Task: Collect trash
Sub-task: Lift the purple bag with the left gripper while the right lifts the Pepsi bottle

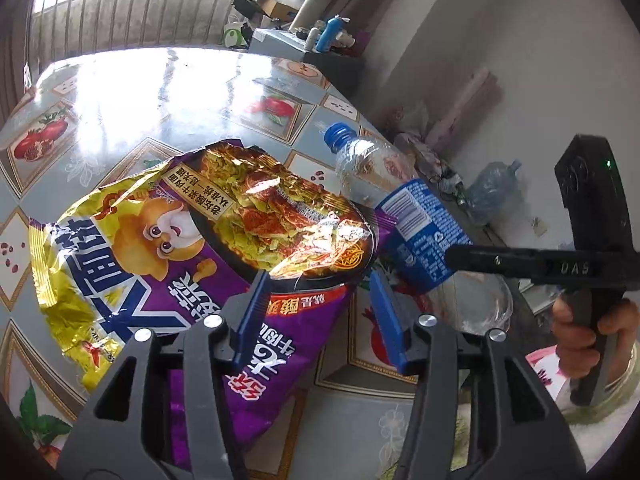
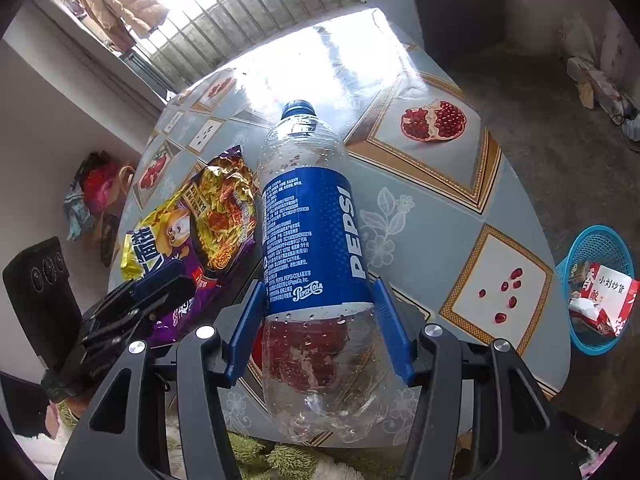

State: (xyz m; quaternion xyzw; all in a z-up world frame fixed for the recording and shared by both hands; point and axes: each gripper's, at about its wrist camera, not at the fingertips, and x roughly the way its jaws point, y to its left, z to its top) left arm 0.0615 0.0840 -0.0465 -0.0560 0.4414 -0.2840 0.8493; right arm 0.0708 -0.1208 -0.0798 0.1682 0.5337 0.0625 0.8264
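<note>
Right wrist view: right gripper (image 2: 318, 326) brackets the empty clear plastic Pepsi bottle (image 2: 312, 248) lying on the desk (image 2: 432, 208), apparently unclamped; left gripper (image 1: 318, 312) gapes over the purple-and-gold foil noodle wrapper (image 1: 192, 248). Next: close, carry to the blue mesh basket (image 2: 600, 288).

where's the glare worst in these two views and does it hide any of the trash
Left wrist view: window glare whitens the far table and glints on the noodle packet, which stays readable. Right wrist view: the window and far table top blow out behind the Pepsi bottle, whose label reads clearly; fisheye bends the edges.
</note>
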